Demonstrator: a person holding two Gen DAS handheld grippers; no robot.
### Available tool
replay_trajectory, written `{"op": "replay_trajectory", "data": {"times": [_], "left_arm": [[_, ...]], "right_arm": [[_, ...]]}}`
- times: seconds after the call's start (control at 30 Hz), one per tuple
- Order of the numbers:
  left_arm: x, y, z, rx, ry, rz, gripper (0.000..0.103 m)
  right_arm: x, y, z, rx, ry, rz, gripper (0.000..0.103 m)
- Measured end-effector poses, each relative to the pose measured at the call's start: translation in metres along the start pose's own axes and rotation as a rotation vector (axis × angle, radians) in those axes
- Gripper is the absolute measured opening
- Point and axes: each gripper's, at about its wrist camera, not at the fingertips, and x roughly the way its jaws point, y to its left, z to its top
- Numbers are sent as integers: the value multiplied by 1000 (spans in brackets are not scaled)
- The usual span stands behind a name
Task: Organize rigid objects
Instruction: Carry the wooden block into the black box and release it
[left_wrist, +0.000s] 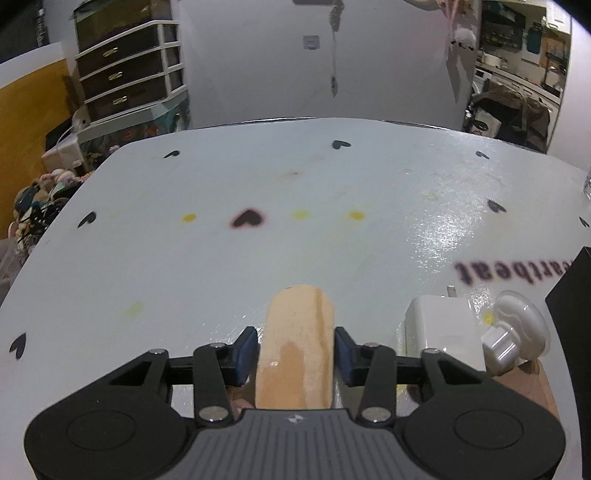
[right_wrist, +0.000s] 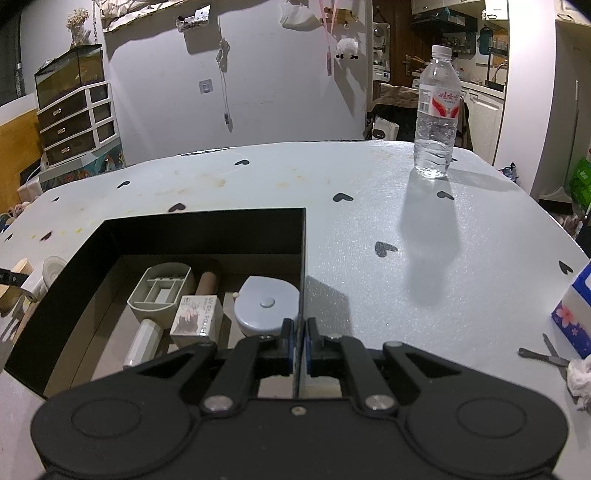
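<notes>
My left gripper (left_wrist: 295, 350) is shut on a flat wooden stick (left_wrist: 297, 343), held just above the white table. A white charger block (left_wrist: 441, 332) and a white suction-cup knob (left_wrist: 517, 332) lie to its right, beside the black box (left_wrist: 570, 295). My right gripper (right_wrist: 300, 341) is shut on the right wall (right_wrist: 303, 258) of the open black box (right_wrist: 207, 225). Inside lie a beige tray (right_wrist: 160, 291), a small carton (right_wrist: 197, 321), a grey round case (right_wrist: 267, 302), a brown tube (right_wrist: 207, 282) and a white cylinder (right_wrist: 142, 343).
A water bottle (right_wrist: 437, 110) stands at the table's far right. A blue flowered tissue pack (right_wrist: 576, 314), a metal nail file (right_wrist: 543, 356) and a crumpled tissue (right_wrist: 581, 378) lie at the right edge. A drawer unit (left_wrist: 129, 77) stands behind the table's left.
</notes>
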Motion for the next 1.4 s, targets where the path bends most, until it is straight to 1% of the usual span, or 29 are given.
{"op": "replay_trajectory", "data": {"times": [0.07,0.17,0.23,0.3,0.37,0.43,0.6,0.77,0.87,1.0,1.13,1.33,1.4], "left_arm": [[-3,0,-3,-19,-12,1,41],[-13,-1,-5,-72,-52,-33,41],[-25,-7,-4,-103,-87,-72,41],[-40,-16,-2,-139,-116,-132,41],[-54,-30,1,-151,-143,-196,41],[-68,-46,1,-154,-164,-245,41],[-93,-85,-2,-135,-194,-328,41],[-106,-125,-4,-147,-220,-395,41],[-107,-147,-5,-141,-217,-404,41],[-101,-169,-5,-134,-189,-424,41],[-92,-180,0,-120,-180,-403,41],[-80,-189,4,-91,-163,-352,41],[-78,-189,4,-91,-166,-329,45]], "right_arm": [[0,0,0,1,0,1,6],[0,0,0,0,0,1,6],[0,0,0,-1,0,-1,6],[0,-1,0,0,0,-2,6],[1,0,0,-1,0,-3,6],[0,0,-1,-1,0,-3,6],[0,0,0,0,0,-2,6],[0,0,-1,1,-1,-3,6],[-1,0,-1,2,-2,-3,6],[-1,0,-1,2,-2,-3,6],[-2,0,-1,4,-4,0,6],[-2,1,-1,8,-4,4,6],[-3,1,-1,7,-5,5,6]]}}
